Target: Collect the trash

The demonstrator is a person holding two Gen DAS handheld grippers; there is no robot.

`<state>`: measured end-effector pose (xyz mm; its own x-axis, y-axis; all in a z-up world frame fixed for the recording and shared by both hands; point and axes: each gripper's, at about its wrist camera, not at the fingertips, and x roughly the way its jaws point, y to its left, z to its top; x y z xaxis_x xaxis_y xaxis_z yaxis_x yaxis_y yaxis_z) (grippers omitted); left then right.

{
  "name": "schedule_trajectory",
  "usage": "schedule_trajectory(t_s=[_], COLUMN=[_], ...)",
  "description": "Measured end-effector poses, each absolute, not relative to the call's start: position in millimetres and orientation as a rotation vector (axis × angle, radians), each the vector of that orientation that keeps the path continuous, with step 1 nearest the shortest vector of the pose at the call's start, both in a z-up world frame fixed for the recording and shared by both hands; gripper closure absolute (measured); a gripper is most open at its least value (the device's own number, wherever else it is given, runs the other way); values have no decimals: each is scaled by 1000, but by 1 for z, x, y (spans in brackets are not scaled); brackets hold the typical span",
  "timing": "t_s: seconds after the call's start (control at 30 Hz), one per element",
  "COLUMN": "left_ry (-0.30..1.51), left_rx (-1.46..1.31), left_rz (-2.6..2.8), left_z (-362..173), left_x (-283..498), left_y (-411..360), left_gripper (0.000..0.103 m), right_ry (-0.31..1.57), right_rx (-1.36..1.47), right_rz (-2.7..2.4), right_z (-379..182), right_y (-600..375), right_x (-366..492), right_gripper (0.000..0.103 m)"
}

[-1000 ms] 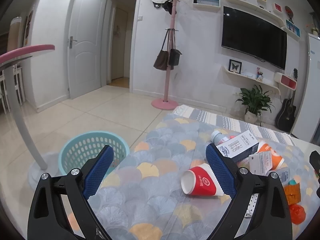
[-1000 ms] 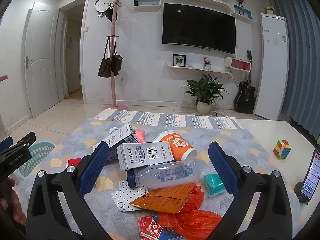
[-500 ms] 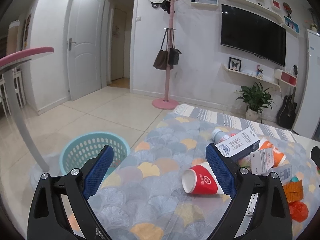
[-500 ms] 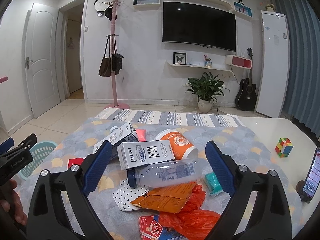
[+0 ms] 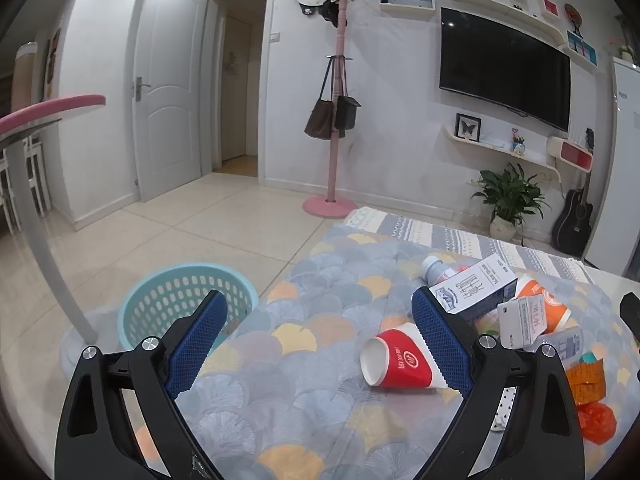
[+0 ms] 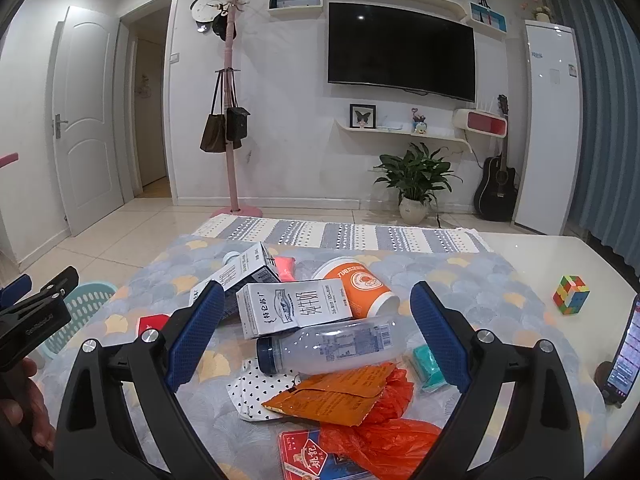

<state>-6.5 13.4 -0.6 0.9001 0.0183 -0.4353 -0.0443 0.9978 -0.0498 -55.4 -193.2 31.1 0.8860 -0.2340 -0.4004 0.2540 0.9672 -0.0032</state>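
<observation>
left wrist: red cup (image 5: 400, 364) apparently ungripped

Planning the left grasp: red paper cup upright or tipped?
Tipped. The red paper cup lies on its side on the tablecloth, white open mouth facing left.

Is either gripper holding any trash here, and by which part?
Nothing is held. The left gripper and right gripper are both open, nothing between their fingers.

The phone (image 6: 625, 354) and red packet (image 6: 308, 454) run off the right wrist view's edges.
</observation>
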Motion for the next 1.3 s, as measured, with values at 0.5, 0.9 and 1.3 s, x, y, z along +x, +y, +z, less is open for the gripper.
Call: schedule_trajectory(t_s=[0.5,0.9,1.3], left_ry=[484,894,1078], left_rx=[19,-115,-110], left_rz=[-133,-429,-371], left_z=[21,-45,-107], left_x=[16,111,117], left_y=[25,17,-18], left_gripper=[12,10,24], right_ry=[360,420,549], right_rx=[-87,19,102], right_rz=[-349,-460,-347], right_z=[41,31,1], right_y=[-204,-268,-274], right_x=[-64,-76,-82], right_gripper=[30,36,35])
